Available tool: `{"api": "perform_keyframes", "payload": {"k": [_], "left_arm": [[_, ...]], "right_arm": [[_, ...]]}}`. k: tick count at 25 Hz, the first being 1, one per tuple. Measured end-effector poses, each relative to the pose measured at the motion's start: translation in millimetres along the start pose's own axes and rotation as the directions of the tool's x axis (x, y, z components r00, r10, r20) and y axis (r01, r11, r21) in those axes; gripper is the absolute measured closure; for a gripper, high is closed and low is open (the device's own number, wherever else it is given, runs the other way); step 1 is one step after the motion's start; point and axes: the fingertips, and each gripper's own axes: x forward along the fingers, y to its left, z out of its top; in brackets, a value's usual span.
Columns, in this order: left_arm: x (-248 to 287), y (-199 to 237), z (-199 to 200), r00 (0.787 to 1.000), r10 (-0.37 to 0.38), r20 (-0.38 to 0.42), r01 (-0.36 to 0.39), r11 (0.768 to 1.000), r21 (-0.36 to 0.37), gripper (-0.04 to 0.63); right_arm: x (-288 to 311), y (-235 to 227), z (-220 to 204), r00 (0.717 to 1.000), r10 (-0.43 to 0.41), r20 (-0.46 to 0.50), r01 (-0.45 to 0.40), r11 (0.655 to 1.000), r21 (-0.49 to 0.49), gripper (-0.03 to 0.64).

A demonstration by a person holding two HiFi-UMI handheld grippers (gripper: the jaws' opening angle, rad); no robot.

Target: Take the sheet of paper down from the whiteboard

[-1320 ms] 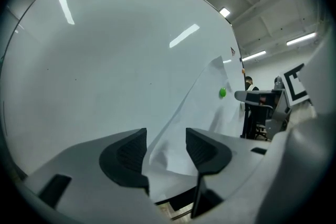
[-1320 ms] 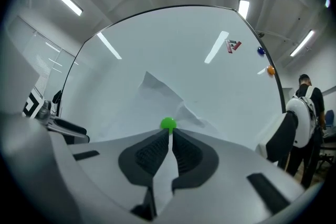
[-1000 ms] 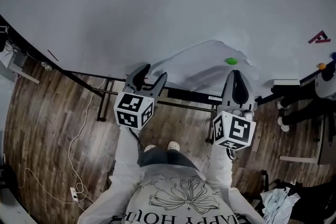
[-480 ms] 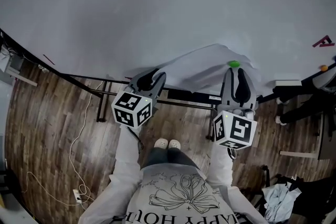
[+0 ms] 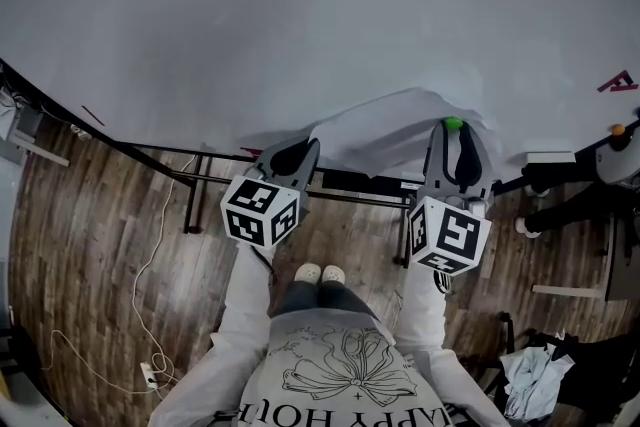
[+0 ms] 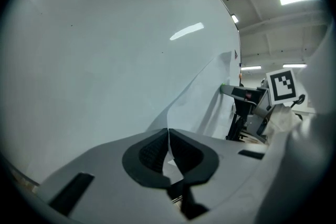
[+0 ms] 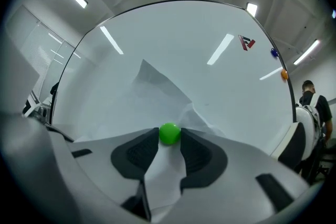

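Note:
A white sheet of paper (image 5: 385, 130) hangs crumpled on the whiteboard (image 5: 300, 15), pinned at its right by a green magnet (image 5: 452, 124). My left gripper (image 5: 300, 148) is shut on the sheet's lower left edge; in the left gripper view the paper (image 6: 205, 97) runs from between the closed pads of the left gripper (image 6: 168, 136) up along the board. My right gripper (image 5: 453, 133) points at the magnet with its jaws opening. In the right gripper view the green magnet (image 7: 169, 133) sits between the tips of the right gripper (image 7: 169, 138), over the paper (image 7: 157, 92).
A red magnet (image 5: 613, 81) and an orange magnet (image 5: 617, 128) sit at the board's far right. The board's black stand bar (image 5: 360, 183) runs below the grippers. A cable (image 5: 150, 255) lies on the wooden floor at the left. A person (image 7: 310, 102) stands at the right.
The left jaws have closed on the paper's left edge. The right jaws, shut a second ago, have opened and moved up around the green magnet.

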Motion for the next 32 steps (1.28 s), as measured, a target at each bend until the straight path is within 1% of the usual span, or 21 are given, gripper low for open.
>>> {"api": "perform_keyframes", "payload": {"k": [3, 8, 12, 14, 18, 22, 27, 32], "left_arm": [[-3, 0, 2, 1.000, -0.002, -0.002, 0.002, 1.000, -0.020, 0.589], [-10, 0, 6, 1.000, 0.001, -0.008, -0.001, 0.999, -0.051, 0.591], [-21, 3, 20, 0.999, 0.006, 0.042, -0.001, 0.994, -0.113, 0.591], [-29, 8, 29, 0.997, 0.027, 0.068, -0.018, 0.992, -0.123, 0.591], [-49, 21, 45, 0.992, 0.075, 0.103, -0.064, 0.992, -0.106, 0.591], [-72, 36, 54, 0.984, 0.139, 0.113, -0.131, 0.989, -0.070, 0.591], [-99, 49, 65, 0.971, 0.200, 0.130, -0.196, 0.980, -0.041, 0.591], [-118, 54, 73, 0.959, 0.251, 0.133, -0.256, 0.967, 0.022, 0.591]], "right_arm": [[0, 0, 0, 1.000, -0.015, -0.002, 0.014, 1.000, -0.018, 0.491], [0, 1, 1, 1.000, -0.014, -0.006, 0.014, 1.000, 0.001, 0.495], [-3, 0, 4, 1.000, -0.007, 0.003, 0.007, 1.000, 0.007, 0.497], [-7, -4, 10, 1.000, -0.014, 0.019, 0.014, 1.000, 0.008, 0.497], [-11, -9, 17, 0.999, -0.019, 0.030, 0.018, 1.000, 0.013, 0.497], [-12, -15, 18, 0.999, -0.031, 0.029, 0.030, 0.999, 0.028, 0.497], [-6, -16, 18, 1.000, -0.023, 0.018, 0.022, 0.999, 0.047, 0.497], [-3, -16, 18, 1.000, -0.026, 0.015, 0.025, 0.997, 0.070, 0.497]]}}
